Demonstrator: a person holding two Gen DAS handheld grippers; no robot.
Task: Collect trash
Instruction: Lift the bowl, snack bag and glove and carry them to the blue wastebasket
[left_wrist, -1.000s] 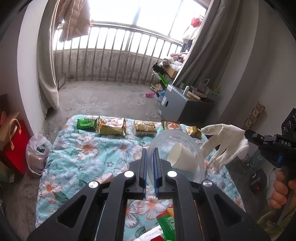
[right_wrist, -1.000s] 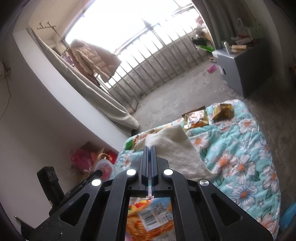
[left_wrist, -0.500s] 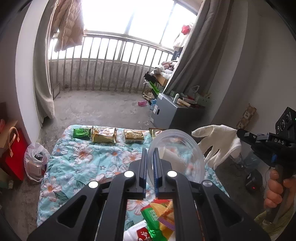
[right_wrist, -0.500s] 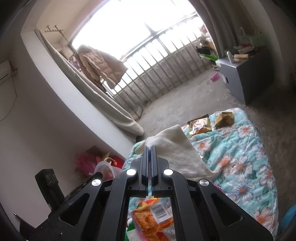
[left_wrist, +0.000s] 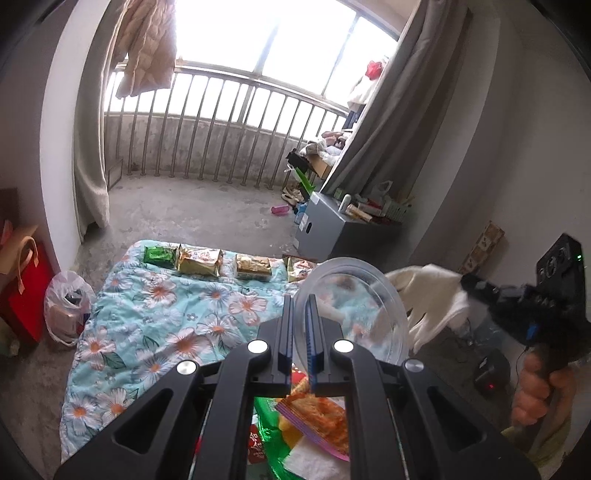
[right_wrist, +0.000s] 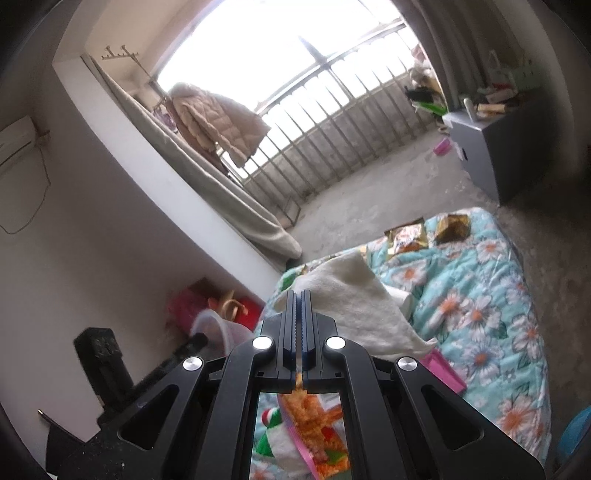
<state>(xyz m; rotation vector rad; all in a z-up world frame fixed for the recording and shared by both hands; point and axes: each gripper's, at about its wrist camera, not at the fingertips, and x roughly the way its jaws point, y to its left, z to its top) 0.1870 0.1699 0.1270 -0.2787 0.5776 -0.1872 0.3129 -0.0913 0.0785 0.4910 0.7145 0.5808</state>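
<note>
Left tongs (left_wrist: 300, 317): I am pinching the rim of the clear round plastic bowl (left_wrist: 364, 306), keeping it tilted above the floral quilt (left_wrist: 155, 314).
Right tongs (right_wrist: 299, 317): I am clamping the soft white cotton glove (right_wrist: 354, 299); it is drooping limply.
Handling: bowl light, slippery, flexing; 1 rim grip suits it.
Remaining: 4 snack packets (left_wrist: 201, 260) by the quilt's far edge.

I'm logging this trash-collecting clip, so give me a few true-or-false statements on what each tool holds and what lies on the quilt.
1. The left tool grips a clear plastic bowl. True.
2. The right tool is open and holds nothing. False: it is shut on a white glove.
3. Snack packets lie in a row on the floral quilt. True.
4. The bowl is full of food. False: it looks empty.
</note>
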